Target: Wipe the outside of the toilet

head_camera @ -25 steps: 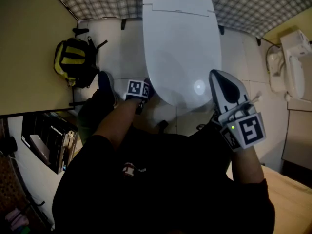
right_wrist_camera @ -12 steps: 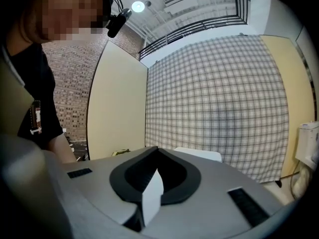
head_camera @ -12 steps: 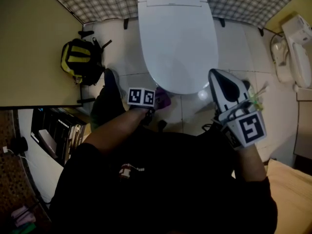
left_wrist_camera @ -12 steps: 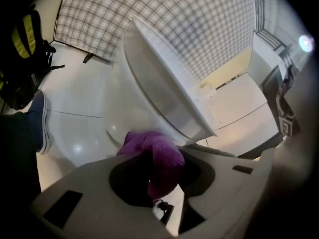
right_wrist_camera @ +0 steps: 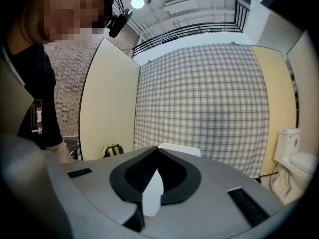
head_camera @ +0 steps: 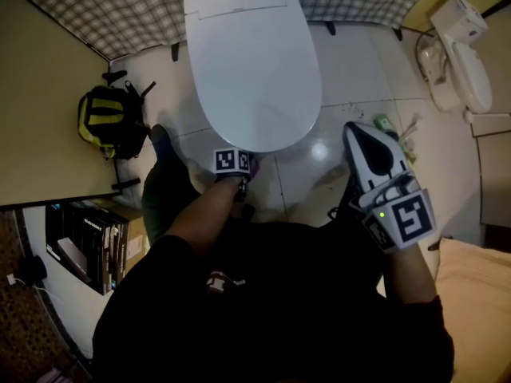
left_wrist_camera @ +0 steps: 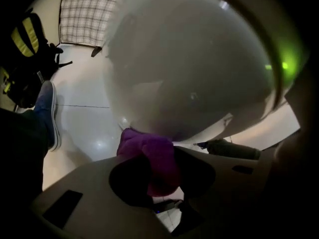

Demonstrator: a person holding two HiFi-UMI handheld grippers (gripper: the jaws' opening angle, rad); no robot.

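Head view: a white toilet (head_camera: 251, 62) with its lid down is seen from above, set against a checked wall (head_camera: 96, 6). The left gripper (head_camera: 243, 167) is held low at the front edge of the bowl, with a bit of purple cloth (head_camera: 255, 168) showing at its tip. The right gripper (head_camera: 357, 132) is held up over the floor tiles, to the right of the bowl and apart from it. A black and yellow backpack (head_camera: 110, 120) is noted by the left partition, and a second white toilet (head_camera: 459, 54) at upper right. Left gripper view: the purple cloth (left_wrist_camera: 145, 147) is clamped between the jaws of the left gripper (left_wrist_camera: 152, 164) and is pressed against the curved underside of the toilet (left_wrist_camera: 189, 68) at its front. A shoe (left_wrist_camera: 47, 108) and the backpack (left_wrist_camera: 20, 49) are seen at left. Right gripper view: the jaws of the right gripper (right_wrist_camera: 157, 152) are brought together at the tips, and nothing is held. They are pointed over the toilet (right_wrist_camera: 180, 149) towards the checked wall (right_wrist_camera: 204, 103).
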